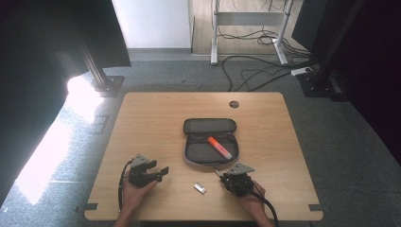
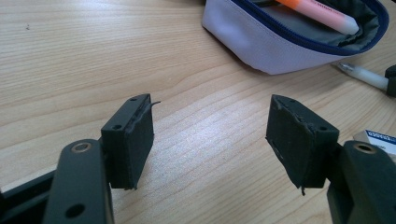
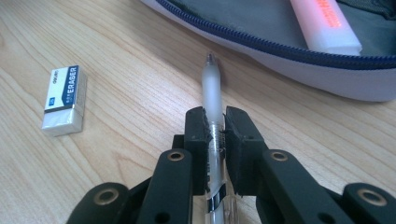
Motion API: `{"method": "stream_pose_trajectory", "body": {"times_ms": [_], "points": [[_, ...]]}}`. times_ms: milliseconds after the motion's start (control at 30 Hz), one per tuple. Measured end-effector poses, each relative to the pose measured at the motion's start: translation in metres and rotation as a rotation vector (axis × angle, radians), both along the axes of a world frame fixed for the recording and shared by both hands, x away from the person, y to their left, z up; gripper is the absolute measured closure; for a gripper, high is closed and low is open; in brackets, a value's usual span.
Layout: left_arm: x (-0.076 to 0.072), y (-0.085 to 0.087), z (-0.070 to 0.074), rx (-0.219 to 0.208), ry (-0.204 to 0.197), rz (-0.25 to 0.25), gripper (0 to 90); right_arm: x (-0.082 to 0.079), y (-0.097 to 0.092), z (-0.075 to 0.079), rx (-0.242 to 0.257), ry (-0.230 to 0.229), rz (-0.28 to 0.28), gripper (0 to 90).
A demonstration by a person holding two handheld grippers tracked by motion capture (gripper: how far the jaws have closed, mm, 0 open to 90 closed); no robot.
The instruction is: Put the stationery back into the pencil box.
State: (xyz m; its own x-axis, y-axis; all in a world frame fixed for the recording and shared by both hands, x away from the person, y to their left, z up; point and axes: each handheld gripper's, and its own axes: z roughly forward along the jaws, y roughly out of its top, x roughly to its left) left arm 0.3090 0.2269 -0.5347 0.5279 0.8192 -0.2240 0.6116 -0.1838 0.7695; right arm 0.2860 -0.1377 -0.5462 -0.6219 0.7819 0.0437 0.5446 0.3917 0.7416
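An open grey pencil case (image 1: pixel 210 141) with a blue zip lies in the middle of the wooden table (image 1: pixel 142 118); an orange highlighter (image 1: pixel 219 147) rests inside it. My right gripper (image 3: pixel 215 122) is shut on a clear white pen (image 3: pixel 212 88), whose tip points at the case's near wall (image 3: pixel 299 65). A white eraser (image 3: pixel 64 99) lies on the table to its left. My left gripper (image 2: pixel 210 135) stands open over bare wood, nothing between its pads, left of the case (image 2: pixel 275 44). In the high view the left gripper (image 1: pixel 158 172) and right gripper (image 1: pixel 222 176) sit near the front edge, the eraser (image 1: pixel 200 188) between them.
A round cable hole (image 1: pixel 234 104) sits near the table's far edge. Beyond the table are black frame posts (image 1: pixel 97 66), a white desk frame (image 1: pixel 248 28) and loose cables (image 1: pixel 265 71) on the grey floor. The left gripper view catches the pen (image 2: pixel 362 73) and the eraser (image 2: pixel 378 139) at right.
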Motion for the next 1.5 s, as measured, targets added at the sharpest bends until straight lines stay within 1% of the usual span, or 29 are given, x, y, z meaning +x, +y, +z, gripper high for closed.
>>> {"method": "stream_pose_trajectory", "body": {"times_ms": [100,200,333,400,600,700,900,933,1000,1233,1367,1500], "points": [[0.000,0.000,0.000,-0.002,0.002,0.001,32.5,0.000,-0.003,0.003,0.008,-0.002,0.008,78.6],[0.001,0.000,-0.001,0.003,0.005,0.000,32.5,0.000,-0.005,0.007,0.021,-0.011,0.028,78.6],[0.000,0.000,-0.001,0.001,0.004,0.002,32.5,-0.001,-0.007,0.010,0.030,-0.016,0.038,78.6],[0.000,0.000,-0.001,0.000,0.002,0.003,32.5,-0.001,-0.008,0.011,0.045,-0.013,0.046,78.7],[0.001,0.001,-0.001,0.000,0.003,0.003,32.5,-0.003,-0.006,0.013,0.047,-0.012,0.065,78.7],[0.001,0.001,-0.001,-0.001,0.004,0.003,32.5,-0.003,-0.006,0.015,0.056,-0.013,0.071,78.6],[0.001,0.001,-0.001,0.000,0.005,0.005,32.4,-0.004,-0.010,0.020,0.077,-0.019,0.067,78.7],[0.001,0.001,-0.001,0.000,0.005,0.004,32.5,-0.005,-0.012,0.022,0.090,-0.023,0.068,78.7],[0.001,0.001,-0.001,0.001,0.006,0.004,32.5,-0.005,-0.012,0.023,0.090,-0.023,0.069,78.7],[0.001,0.001,-0.001,0.001,0.005,0.005,32.5,-0.007,-0.016,0.031,0.102,-0.047,0.062,78.7],[0.001,0.001,-0.001,0.001,0.005,0.004,32.4,-0.008,-0.020,0.034,0.120,-0.065,0.048,78.7],[0.001,0.002,-0.001,0.002,0.006,0.005,32.5,-0.008,-0.022,0.038,0.131,-0.079,0.046,78.7]]}}
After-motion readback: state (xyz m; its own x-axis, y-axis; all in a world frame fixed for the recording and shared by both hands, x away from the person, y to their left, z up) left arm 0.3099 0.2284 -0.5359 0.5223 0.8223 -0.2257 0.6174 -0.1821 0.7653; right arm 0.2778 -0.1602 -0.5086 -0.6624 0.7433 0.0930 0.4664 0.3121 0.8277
